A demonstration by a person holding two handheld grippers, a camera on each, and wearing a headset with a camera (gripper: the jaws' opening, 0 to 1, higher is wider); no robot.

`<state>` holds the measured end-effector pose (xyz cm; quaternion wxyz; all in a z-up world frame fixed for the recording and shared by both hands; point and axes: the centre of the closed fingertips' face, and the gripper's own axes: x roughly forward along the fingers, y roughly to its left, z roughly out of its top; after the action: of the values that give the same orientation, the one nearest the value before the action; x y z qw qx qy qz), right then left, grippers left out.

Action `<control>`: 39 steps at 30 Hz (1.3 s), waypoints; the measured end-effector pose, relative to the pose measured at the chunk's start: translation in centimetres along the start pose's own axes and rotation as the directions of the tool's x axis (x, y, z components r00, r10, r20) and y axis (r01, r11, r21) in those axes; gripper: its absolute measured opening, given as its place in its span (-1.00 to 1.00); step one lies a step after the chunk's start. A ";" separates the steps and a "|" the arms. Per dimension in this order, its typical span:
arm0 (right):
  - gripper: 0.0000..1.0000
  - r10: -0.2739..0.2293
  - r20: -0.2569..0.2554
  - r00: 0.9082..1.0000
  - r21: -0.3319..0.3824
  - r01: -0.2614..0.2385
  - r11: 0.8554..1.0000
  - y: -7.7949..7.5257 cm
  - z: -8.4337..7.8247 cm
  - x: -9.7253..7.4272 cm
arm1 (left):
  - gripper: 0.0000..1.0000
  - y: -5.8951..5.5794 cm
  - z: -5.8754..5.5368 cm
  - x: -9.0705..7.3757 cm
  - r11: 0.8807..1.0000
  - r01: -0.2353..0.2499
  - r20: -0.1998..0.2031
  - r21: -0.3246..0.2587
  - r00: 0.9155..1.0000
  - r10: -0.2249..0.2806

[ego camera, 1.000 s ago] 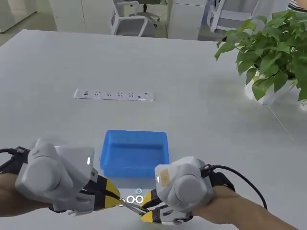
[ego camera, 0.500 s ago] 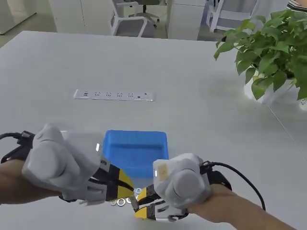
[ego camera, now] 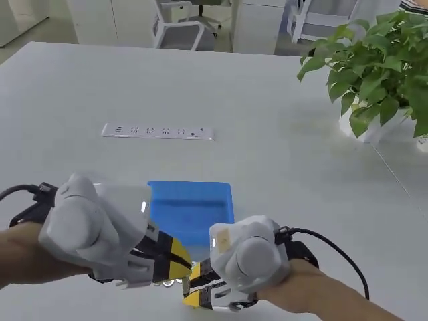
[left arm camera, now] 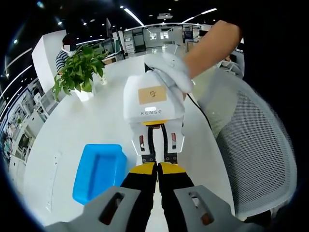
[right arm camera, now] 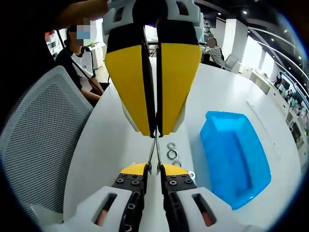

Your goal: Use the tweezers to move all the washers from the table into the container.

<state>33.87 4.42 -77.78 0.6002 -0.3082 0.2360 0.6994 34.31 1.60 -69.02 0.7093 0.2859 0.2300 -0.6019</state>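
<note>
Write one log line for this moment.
left gripper shut on tweezers; right gripper shut on tweezers; washers on table; container empty

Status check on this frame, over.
Both shut on the tweezers: left gripper, right gripper. Loose washers on table beside blue container. Nothing in the way.

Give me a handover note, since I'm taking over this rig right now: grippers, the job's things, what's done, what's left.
The left gripper has its jaws shut on the tweezers and faces the right gripper.
The right gripper's jaws flank the tweezers' other end with a narrow gap; whether they grip is unclear.
Four washers lie on the table, between the tweezers and the blue container.
Done: nothing yet; no washer is visible in the container.
Left: pick up each washer with the tweezers and drop it in the container.
</note>
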 end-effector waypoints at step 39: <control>-0.74 -0.041 0.012 0.999 0.000 0.041 0.999 -1.2 0.0 -0.8 | -0.89 0.5 -0.2 0.6 0.997 0.049 -0.008 0.055 0.999 -0.049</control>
<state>35.12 4.13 -77.17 0.6158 -0.3089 0.2261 0.6887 34.91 1.35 -69.54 0.6853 0.3016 0.2224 -0.6244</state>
